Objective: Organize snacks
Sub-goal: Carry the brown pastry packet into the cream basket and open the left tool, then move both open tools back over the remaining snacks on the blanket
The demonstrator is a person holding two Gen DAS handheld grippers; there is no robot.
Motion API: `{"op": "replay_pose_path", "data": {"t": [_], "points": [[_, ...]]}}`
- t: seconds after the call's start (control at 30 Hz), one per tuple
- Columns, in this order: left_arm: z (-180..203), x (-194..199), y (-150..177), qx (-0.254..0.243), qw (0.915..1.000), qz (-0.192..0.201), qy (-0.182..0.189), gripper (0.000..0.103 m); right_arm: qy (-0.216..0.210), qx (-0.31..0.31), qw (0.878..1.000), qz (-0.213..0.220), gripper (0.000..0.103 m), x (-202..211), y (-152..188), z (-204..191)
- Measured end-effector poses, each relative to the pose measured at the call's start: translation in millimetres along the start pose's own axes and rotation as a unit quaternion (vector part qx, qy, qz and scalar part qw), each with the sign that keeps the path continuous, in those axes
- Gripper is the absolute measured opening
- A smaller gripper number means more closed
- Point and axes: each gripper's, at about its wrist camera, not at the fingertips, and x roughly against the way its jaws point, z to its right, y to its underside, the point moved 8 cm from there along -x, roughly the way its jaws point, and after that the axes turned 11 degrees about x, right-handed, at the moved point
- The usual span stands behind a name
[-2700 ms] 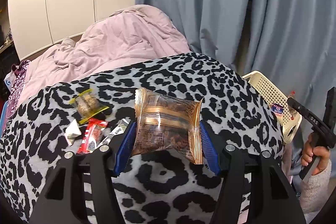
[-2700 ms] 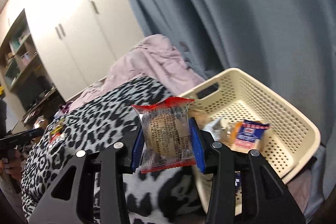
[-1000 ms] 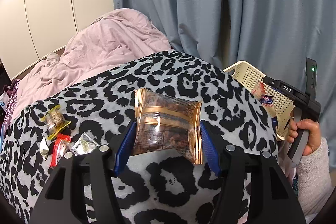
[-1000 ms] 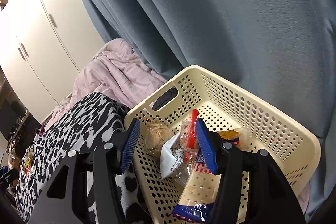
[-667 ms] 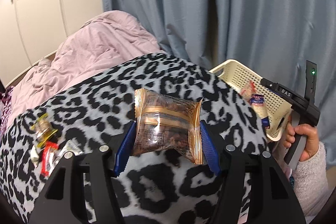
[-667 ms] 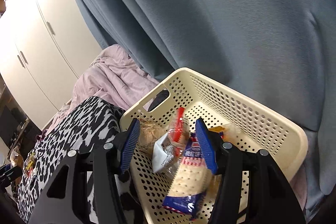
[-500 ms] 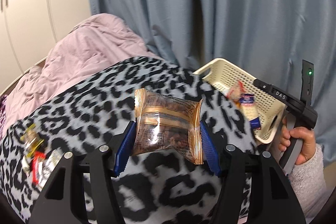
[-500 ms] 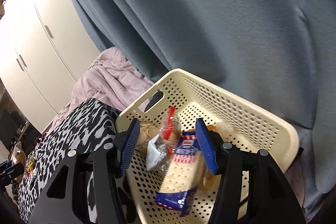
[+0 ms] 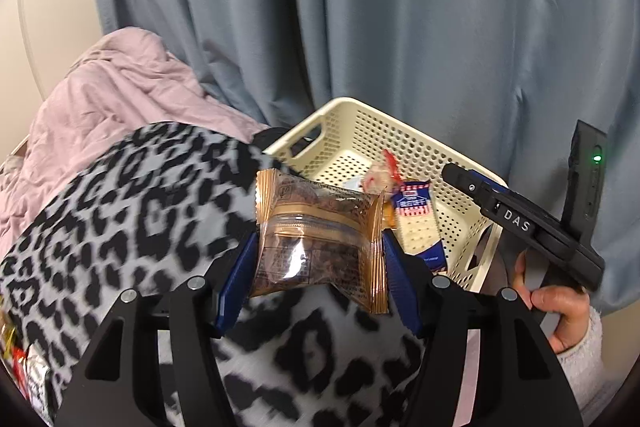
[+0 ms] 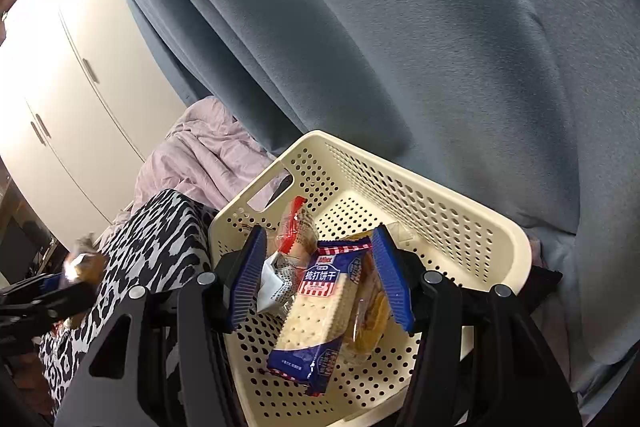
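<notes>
My left gripper (image 9: 318, 267) is shut on a brown-and-clear snack packet (image 9: 316, 239) and holds it above the leopard-print cover, just left of the cream perforated basket (image 9: 400, 131). My right gripper (image 10: 318, 281) is open and empty above the same basket (image 10: 440, 215). In the basket lie a blue cracker pack (image 10: 320, 299), a red-edged clear packet (image 10: 294, 231), a white wrapper (image 10: 272, 283) and a round pastry pack (image 10: 372, 311). The right gripper also shows in the left wrist view (image 9: 520, 223).
A grey-blue curtain (image 10: 400, 47) hangs right behind the basket. A pink duvet (image 9: 112, 95) lies at the back left. Several small snacks (image 9: 24, 367) lie on the leopard cover (image 9: 140, 207) at the far left. White wardrobe doors (image 10: 72, 87) stand beyond.
The right gripper let go of the red-edged packet into the basket and drew back a little. The left gripper carried the brown packet rightward, close to the basket.
</notes>
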Motion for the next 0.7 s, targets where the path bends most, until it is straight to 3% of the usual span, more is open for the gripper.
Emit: {"op": "replay_pose_path", "data": {"t": [0.23,0.3,0.37,0.7], "points": [[32,-28,-4,-0.021,0.9992,-0.017,0.029,0.062,-0.001,0.003,1.0,0.004,0.057,4,-1,2],[39,-36,-5,-0.026,0.9988,-0.019,0.036,0.066,-0.001,0.005,1.0,0.006,0.057,5,-2,1],[45,-42,-6,-0.03,0.9984,-0.019,0.044,0.081,0.0,0.005,1.0,0.007,0.057,6,-2,0],[15,-35,-11,0.008,0.9995,-0.005,0.03,0.085,-0.007,0.009,1.0,0.005,0.057,3,-2,-10]]}}
